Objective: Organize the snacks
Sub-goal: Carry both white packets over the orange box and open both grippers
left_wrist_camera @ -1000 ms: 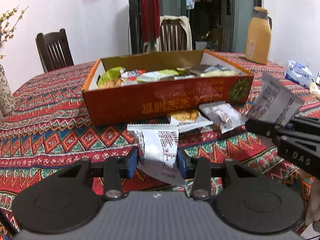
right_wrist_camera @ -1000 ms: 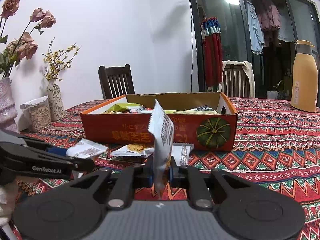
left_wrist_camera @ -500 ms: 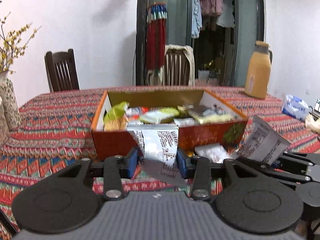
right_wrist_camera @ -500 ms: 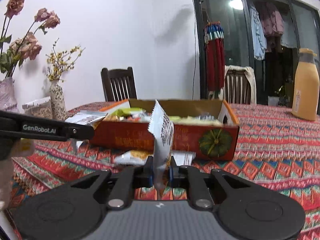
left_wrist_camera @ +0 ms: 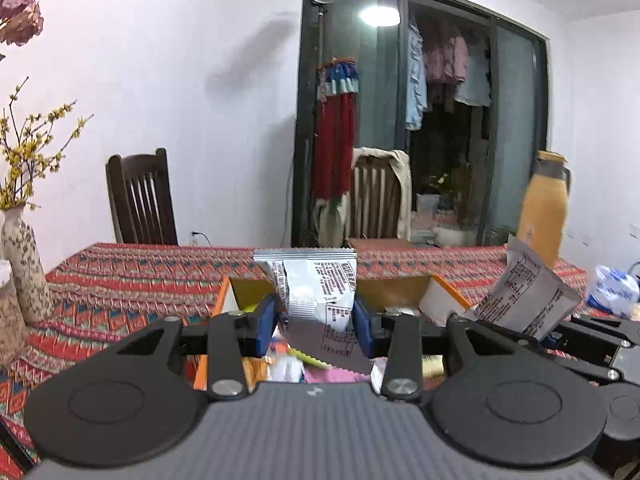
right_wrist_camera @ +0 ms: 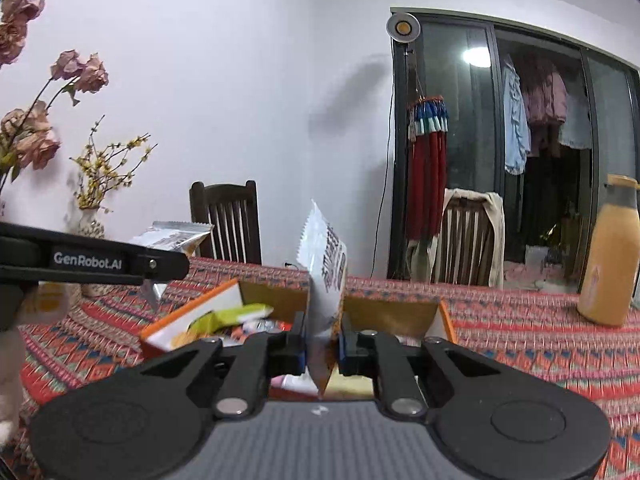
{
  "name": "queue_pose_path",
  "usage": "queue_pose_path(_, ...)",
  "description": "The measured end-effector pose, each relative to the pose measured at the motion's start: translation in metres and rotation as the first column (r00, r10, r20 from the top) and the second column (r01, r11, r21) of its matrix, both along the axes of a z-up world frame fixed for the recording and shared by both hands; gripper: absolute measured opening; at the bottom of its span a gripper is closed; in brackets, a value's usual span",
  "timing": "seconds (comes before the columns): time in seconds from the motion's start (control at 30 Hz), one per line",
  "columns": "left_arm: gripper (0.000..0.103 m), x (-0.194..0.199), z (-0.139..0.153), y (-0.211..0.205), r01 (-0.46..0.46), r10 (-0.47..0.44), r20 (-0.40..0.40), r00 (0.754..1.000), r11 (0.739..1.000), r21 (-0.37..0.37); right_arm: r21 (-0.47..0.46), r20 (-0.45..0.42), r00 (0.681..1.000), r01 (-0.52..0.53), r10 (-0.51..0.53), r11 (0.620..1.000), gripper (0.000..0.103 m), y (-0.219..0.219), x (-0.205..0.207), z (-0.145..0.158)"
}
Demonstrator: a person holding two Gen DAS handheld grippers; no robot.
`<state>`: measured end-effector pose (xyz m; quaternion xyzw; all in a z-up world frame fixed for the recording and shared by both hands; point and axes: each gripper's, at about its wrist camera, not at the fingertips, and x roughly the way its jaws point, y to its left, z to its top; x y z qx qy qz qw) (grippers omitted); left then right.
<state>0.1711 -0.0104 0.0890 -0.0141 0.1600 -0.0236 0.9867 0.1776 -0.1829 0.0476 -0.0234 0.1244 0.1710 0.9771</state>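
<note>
Snack packets held above the open orange cardboard box (left_wrist_camera: 444,300) on the patterned tablecloth (right_wrist_camera: 520,332) | left gripper (left_wrist_camera: 316,322) clamped on a flat, crinkled silver packet (left_wrist_camera: 316,280) | right gripper (right_wrist_camera: 322,346) pinching a white foil packet (right_wrist_camera: 326,272) edge-on, serrated seam up.

Snack packet (left_wrist_camera: 316,284): glossy foil-like plastic, crinkled. Box (right_wrist_camera: 192,320): matt cardboard. Bench (right_wrist_camera: 520,320): woven patterned cloth cover. Left gripper (left_wrist_camera: 314,322): matt black plastic, metal pins. Chair (left_wrist_camera: 140,196): dark wood.
</note>
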Motion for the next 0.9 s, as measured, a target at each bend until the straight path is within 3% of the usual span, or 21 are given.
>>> queue_pose_path(0.17,0.041,0.032,0.003,0.000,-0.053,0.053,0.002,0.999,0.999,-0.003,0.009,0.002,1.000,0.014,-0.014,1.000,0.013,0.005,0.035,0.006)
queue_pose_path(0.33,0.041,0.062,-0.017,0.007,-0.097,0.097,-0.012,0.995,0.995,-0.028,0.048,-0.006,0.999,0.047,-0.047,0.998,0.013,0.004,0.069,-0.008)
queue_pose_path(0.43,0.040,0.072,-0.032,0.011,-0.124,0.123,-0.020,0.992,0.992,-0.017,0.021,0.004,0.998,0.059,-0.059,0.998,0.013,0.005,0.078,-0.019)
queue_pose_path(0.73,0.040,0.077,-0.042,0.013,-0.114,0.114,-0.040,0.993,0.993,-0.012,0.018,-0.045,0.998,0.052,-0.051,0.998,0.013,0.007,0.087,-0.031)
queue_pose_path(0.8,0.042,0.075,-0.043,0.012,-0.115,0.114,-0.034,0.993,0.993,-0.014,0.018,-0.048,0.997,0.054,-0.054,0.998,0.014,0.006,0.086,-0.032)
queue_pose_path(0.9,0.057,0.073,-0.044,0.012,-0.130,0.130,-0.024,0.991,0.991,-0.018,0.024,-0.064,0.996,0.069,-0.067,0.997,0.016,0.005,0.086,-0.035)
